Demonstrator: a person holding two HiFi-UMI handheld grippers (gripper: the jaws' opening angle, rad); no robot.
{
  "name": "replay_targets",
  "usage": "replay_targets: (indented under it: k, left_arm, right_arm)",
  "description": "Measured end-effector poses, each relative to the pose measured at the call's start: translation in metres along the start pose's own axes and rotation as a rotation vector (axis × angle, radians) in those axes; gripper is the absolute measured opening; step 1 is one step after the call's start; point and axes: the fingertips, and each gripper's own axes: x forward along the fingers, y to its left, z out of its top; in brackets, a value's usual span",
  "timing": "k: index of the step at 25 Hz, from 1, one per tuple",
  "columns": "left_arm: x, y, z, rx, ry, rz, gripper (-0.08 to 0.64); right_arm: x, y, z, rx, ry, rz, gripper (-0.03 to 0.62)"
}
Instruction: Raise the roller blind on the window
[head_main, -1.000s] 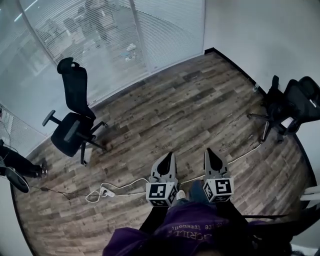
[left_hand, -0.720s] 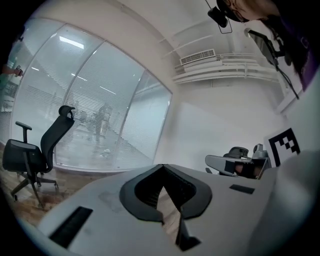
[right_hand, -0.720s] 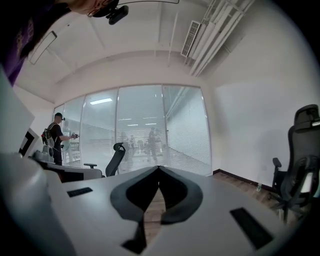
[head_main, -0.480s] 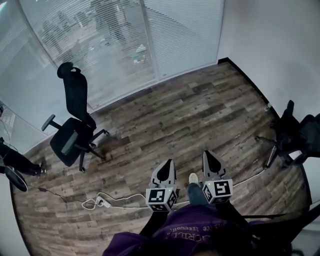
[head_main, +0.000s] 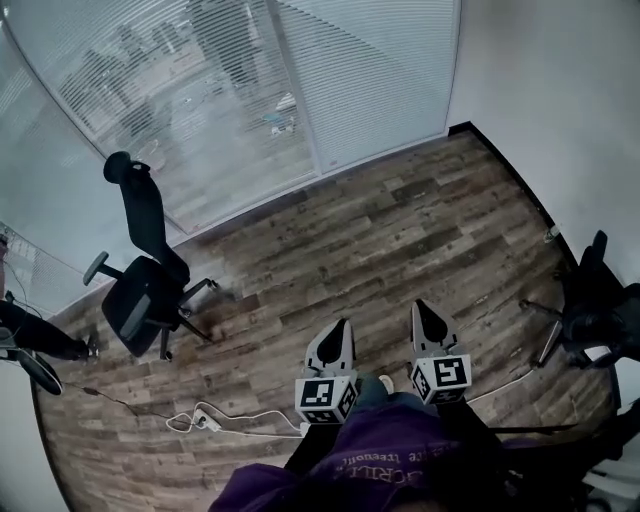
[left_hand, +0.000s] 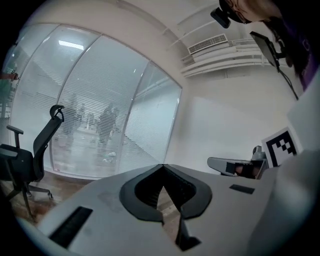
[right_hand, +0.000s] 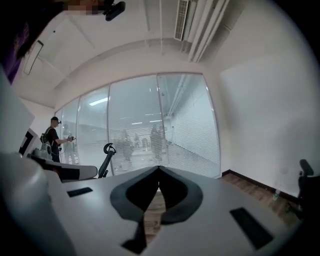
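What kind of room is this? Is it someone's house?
Probably an office, not a house, and a rather bare one. Slatted blinds cover a long glass wall, a black swivel chair stands on the wood-look floor, and an air vent sits up by the ceiling.

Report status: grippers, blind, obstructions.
Left gripper and right gripper shut, empty. Blind down, not yet reached. Office chair stands off to the left, not blocking.

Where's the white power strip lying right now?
Head view, lower left: the white power strip lies on the wood floor, between the black office chair and the left gripper.
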Motion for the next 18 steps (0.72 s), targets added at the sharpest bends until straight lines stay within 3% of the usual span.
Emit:
replay_targets:
  k: [4,10,18]
  left_arm:
    - [0.039,0.022,0.005,0.003,0.022,0.032,0.000]
    - [0.133,0.059,0.037,0.025,-0.043,0.008,0.000]
    - [0.265,0.138,0.107,0.090,-0.084,0.022,0.000]
  right_arm:
    - [0.045,-0.012,0.004,-0.022,0.015,0.031,-0.002]
    - [0.141,-0.038,0.016,-0.037,0.011,0.040,-0.002]
    - [0.301,-0.056,0.076,-0.089,-0.052,0.087,-0.002]
